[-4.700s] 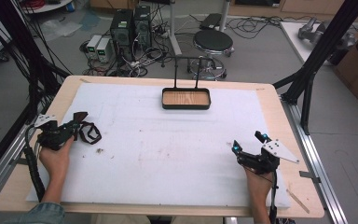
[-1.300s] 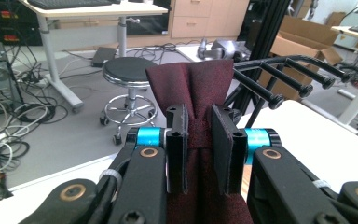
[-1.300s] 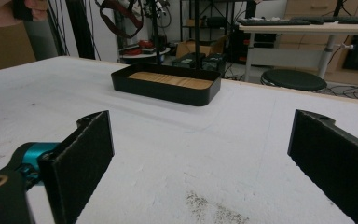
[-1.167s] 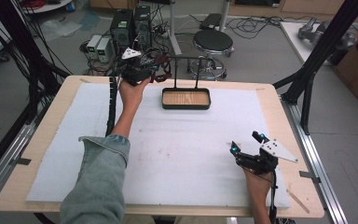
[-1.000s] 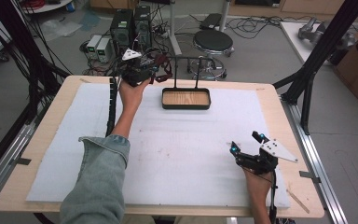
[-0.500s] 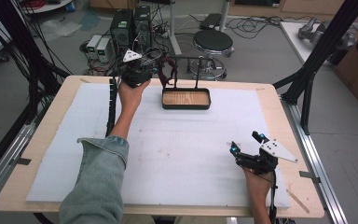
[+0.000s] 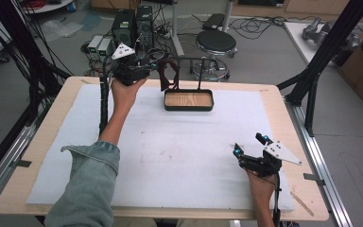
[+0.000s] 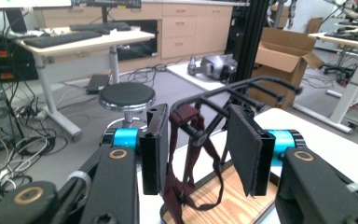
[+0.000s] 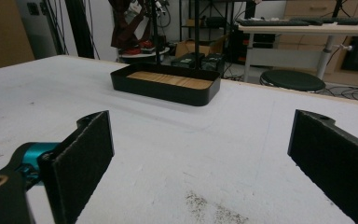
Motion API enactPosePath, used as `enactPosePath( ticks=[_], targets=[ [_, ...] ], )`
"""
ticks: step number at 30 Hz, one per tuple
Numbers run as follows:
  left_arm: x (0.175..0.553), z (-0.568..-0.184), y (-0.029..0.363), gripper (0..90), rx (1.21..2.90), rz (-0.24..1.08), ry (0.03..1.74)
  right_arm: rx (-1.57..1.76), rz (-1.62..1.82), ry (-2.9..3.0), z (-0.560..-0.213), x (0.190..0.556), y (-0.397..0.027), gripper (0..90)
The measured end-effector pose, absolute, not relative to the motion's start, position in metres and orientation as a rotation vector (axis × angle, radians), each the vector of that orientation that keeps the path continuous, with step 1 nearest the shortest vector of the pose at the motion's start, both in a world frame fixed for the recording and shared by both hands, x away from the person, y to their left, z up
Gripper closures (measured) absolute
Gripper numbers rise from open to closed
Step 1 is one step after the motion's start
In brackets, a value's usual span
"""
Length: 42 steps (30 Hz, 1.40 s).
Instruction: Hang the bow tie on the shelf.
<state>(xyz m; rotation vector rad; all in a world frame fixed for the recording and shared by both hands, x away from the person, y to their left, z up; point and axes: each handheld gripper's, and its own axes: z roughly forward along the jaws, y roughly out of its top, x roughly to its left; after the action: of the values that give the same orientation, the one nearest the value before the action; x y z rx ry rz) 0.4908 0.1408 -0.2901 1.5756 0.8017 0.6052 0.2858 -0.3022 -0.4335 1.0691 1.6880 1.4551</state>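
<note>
Strap [image 8: 186, 154], a dark red loop, is hanging from the top bar of the black rack [image 7: 189, 59] that rises out of the wood-floored tray [image 7: 189, 100] at the far middle of the table [image 7: 38, 137]. In the left gripper view its upper end is sitting over one of the rack's prongs, and the rest is drooping down toward the tray's near-left corner, so its long axis is running close to vertical.

Left gripper [image 8: 198, 149] is reaching across to the rack from the left side of the tray. Its jaws are standing partly open, one on each side of the strap's upper part, and neither pad looks to be pressing on the cloth; I judge it is gripping nothing at this moment, with the strap lying straight ahead between the pads.

Right gripper [image 9: 200, 163] is resting low on the near right of the table, jaws spread wide and bare, well apart from the tray, which is lying ahead of it across the white mat [image 7: 179, 156].

So the left hand is by far the nearer one. Whatever comes next with the strap probably turns on those pads bracketing it just below the prong.
</note>
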Motion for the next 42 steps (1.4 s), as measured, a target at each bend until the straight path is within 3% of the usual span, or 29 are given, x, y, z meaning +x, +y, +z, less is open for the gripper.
enactPosePath(
  ticks=[11,21,30,42],
  targets=[
    [0.459,-0.263,0.17,46.5,1.518,0.635,0.755,1.061,1.448,1.686,-0.433,0.286,-0.303,5.7],
    [0.422,-0.25,0.208,42.0,1.482,0.671,0.711,1.073,1.443,1.684,-0.434,0.286,-0.303,5.7],
    [0.389,-0.25,0.233,31.3,1.455,0.685,0.736,1.082,1.438,1.683,-0.434,0.286,-0.303,5.7],
    [0.346,-0.265,0.267,28.3,1.477,0.77,0.776,1.087,1.443,1.675,-0.434,0.286,-0.304,5.7]
  ],
)
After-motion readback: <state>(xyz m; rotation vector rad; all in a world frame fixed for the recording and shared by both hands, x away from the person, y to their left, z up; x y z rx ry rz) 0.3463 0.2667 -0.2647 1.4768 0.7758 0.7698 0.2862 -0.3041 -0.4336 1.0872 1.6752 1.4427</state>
